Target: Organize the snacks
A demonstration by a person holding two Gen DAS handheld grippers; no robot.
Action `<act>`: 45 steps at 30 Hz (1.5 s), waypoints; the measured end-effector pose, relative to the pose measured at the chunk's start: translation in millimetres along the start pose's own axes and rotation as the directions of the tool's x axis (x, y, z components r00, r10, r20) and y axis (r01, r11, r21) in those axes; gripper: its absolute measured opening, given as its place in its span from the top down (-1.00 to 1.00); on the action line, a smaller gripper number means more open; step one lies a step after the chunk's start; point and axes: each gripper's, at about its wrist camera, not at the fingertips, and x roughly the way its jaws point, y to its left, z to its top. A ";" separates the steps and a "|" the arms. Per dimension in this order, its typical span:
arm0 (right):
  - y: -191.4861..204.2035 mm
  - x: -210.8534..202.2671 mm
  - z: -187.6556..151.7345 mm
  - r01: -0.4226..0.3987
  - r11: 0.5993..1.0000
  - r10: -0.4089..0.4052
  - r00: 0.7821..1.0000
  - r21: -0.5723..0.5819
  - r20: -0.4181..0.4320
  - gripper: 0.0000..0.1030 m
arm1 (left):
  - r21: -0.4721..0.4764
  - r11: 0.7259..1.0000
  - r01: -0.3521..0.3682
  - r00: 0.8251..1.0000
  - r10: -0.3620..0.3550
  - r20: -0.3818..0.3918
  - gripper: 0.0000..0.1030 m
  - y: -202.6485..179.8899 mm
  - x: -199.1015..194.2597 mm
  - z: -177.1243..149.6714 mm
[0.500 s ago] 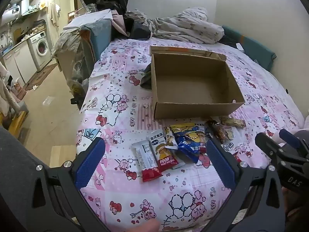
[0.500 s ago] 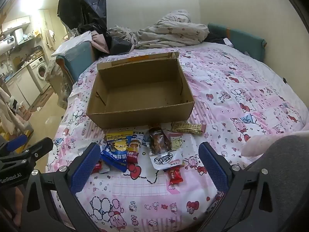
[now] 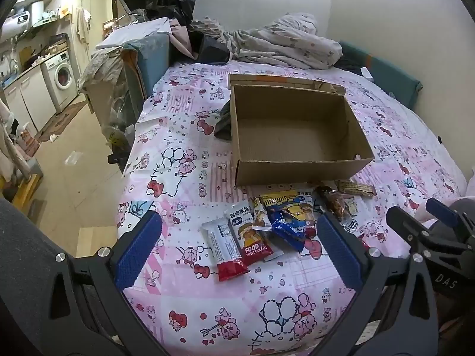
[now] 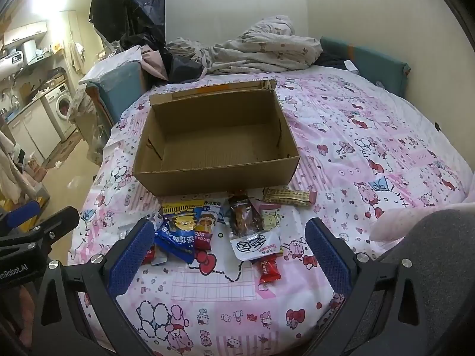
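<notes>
Nothing has shifted: both the left gripper point(image 3: 239, 247) and right gripper point(image 4: 230, 249) hang wide open, empty, above snack packets point(image 4: 190, 231) before the cardboard box point(image 4: 213, 178).

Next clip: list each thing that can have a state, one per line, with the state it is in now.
Box: open-topped, empty, upright on the bed.
Snacks: all outside the box, lying flat and partly overlapping in front of it.
Left claw: open, empty, above the snacks.
Right claw: open, empty, above the snacks.
Washer: door shut.
</notes>
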 end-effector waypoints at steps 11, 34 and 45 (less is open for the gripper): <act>-0.8 0.7 0.5 0.003 1.000 -0.003 1.000 -0.001 -0.002 -1.00 | -0.004 1.000 0.002 1.000 -0.002 0.003 -1.00 0.3 -2.7 -2.1; -3.2 2.2 0.0 0.002 1.000 -0.001 1.000 0.006 -0.011 -1.00 | -0.006 1.000 0.003 1.000 -0.003 0.011 -1.00 -0.4 -3.3 -0.5; -3.2 3.7 -0.1 0.004 1.000 -0.003 1.000 0.006 -0.009 -1.00 | -0.008 1.000 0.003 1.000 -0.003 0.009 -1.00 0.5 -2.3 -0.2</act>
